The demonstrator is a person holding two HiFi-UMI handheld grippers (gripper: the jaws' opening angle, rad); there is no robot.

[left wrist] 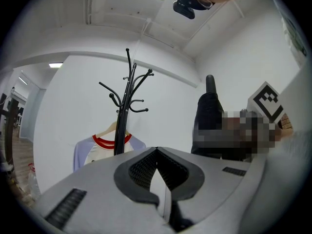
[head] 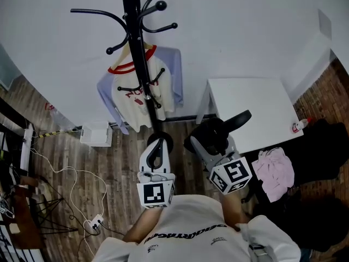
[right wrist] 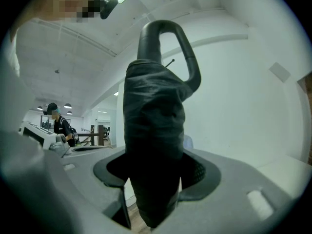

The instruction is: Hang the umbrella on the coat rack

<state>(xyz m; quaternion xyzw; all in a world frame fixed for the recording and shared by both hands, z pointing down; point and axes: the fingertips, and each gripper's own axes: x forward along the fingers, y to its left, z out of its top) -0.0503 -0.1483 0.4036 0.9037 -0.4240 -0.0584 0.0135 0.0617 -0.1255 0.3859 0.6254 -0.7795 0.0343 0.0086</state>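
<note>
A black coat rack (head: 136, 42) stands by the white wall, its curved hooks spread at the top; the left gripper view shows the coat rack (left wrist: 126, 106) ahead. My right gripper (head: 210, 146) is shut on a folded black umbrella (head: 218, 130), holding it upright. In the right gripper view the umbrella (right wrist: 153, 145) fills the gap between the jaws of the right gripper (right wrist: 153, 174), with its looped handle (right wrist: 165, 38) on top. My left gripper (head: 156, 146) is shut and empty, close to the rack's foot; in its own view the left gripper (left wrist: 157, 152) has its pads together.
A cream shirt with red collar (head: 139, 94) hangs low on the rack. A white table (head: 256, 113) stands right of it, with a pink cloth (head: 275, 168) and a dark bag (head: 322, 146) beside it. A white box (head: 97, 134) and cables (head: 92, 222) lie at left.
</note>
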